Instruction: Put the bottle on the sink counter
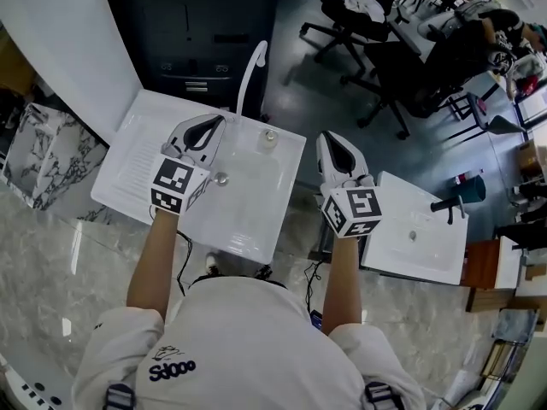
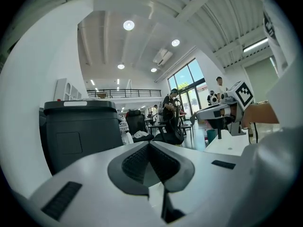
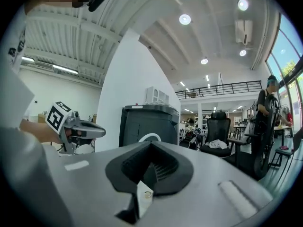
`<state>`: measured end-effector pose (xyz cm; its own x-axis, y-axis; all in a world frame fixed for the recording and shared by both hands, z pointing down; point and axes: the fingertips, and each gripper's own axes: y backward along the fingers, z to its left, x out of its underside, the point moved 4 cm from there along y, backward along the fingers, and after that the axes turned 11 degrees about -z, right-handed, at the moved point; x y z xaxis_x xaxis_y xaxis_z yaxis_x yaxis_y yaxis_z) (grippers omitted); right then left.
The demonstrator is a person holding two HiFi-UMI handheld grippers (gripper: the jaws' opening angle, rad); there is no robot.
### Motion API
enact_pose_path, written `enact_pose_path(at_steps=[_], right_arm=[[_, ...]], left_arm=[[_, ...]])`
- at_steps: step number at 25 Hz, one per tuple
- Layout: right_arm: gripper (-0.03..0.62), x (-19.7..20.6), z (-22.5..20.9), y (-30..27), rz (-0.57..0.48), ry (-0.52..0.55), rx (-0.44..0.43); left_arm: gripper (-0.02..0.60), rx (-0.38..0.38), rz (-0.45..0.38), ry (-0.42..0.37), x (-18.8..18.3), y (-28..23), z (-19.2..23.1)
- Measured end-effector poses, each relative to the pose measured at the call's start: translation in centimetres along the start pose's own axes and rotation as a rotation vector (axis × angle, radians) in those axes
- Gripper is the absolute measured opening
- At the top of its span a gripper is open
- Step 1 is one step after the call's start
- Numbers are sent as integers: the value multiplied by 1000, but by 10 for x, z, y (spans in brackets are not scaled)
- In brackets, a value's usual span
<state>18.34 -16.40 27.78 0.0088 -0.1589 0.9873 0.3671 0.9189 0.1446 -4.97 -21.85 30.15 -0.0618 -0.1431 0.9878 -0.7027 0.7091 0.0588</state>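
The shirt [image 1: 256,340] bears print reading roughly "Sigoo".

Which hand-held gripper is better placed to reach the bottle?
Probably the right hand-held gripper: the bottle stands to the right of the faucet, the left hand-held gripper to its left.

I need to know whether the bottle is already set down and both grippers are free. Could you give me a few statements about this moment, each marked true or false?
1. The bottle stands on the rim of the sink. True.
2. The right gripper holds the bottle. False: its jaws are shut on nothing, away from the bottle.
3. The left gripper has its jaws wide open. False: they are shut and empty.
4. The tap on that sink is white. True.
5. The second sink, at the right, also has a white tap. False: it has a black tap.
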Motion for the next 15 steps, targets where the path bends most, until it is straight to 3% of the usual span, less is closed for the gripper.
enact_pose_path(at_steps=[15], right_arm=[[9,-65,21,9,-62,121,-84]], left_arm=[[5,57,-73,-67,-58,12,-25]])
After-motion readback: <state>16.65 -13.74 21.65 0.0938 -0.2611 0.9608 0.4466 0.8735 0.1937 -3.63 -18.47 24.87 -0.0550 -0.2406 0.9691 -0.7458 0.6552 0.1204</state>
